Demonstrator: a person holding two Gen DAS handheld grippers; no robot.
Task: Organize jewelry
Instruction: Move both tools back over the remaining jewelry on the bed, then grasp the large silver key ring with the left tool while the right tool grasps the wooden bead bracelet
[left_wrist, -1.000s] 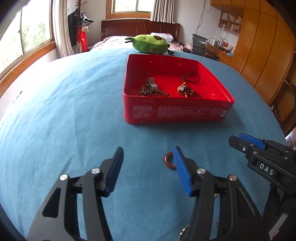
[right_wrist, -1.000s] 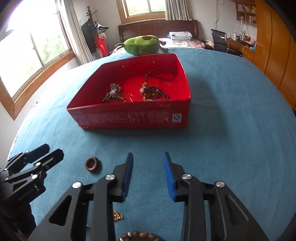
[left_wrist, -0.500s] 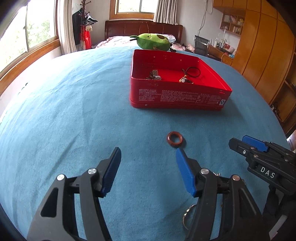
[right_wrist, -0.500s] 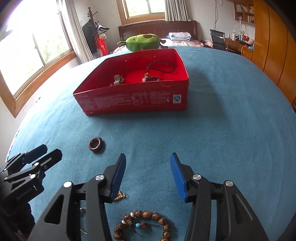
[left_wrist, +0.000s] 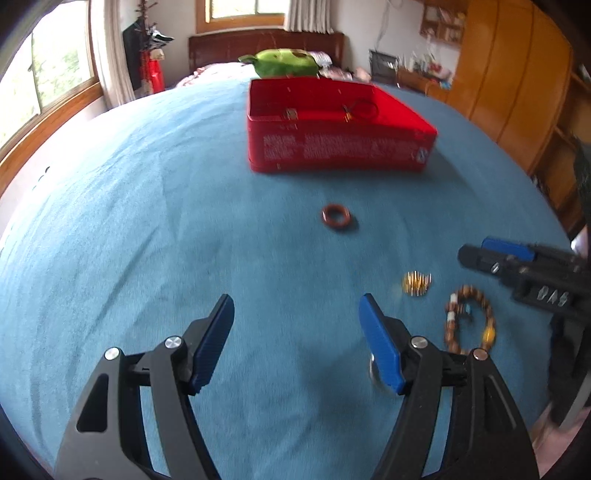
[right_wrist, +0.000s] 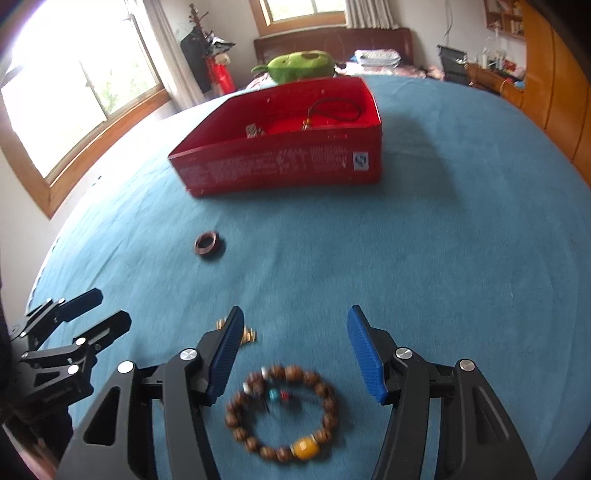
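So the wooden bead bracelet (right_wrist: 282, 411) is the thing in play right now: it's lying flat on the blue surface (right_wrist: 443, 277), well short of the red box (right_wrist: 280, 155), on the near side of it, and it sits right below the right claw (right_wrist: 295, 350), between the two blue pads but not touched by either. That claw's jaws are opening and hold nothing. My read is this is the reach-for-the-next-piece step; the next move probably calls for dropping the claw over one side of the bracelet and pinching the bead string, then carrying it to the box. Just beside the bracelet, box-side and a bit left, is a small gold spiky piece (left_wrist: 416, 283), and further toward the box lies a brown ring (left_wrist: 336, 217). The box already has a couple of pieces inside. The left claw (left_wrist: 297, 341) is also opening and empty, over bare cloth left of the bracelet. Compared with a second ago: both claws have backed away from the box and spread wider, so the box looks farther off and the bracelet, then barely peeking in, is fully in view.
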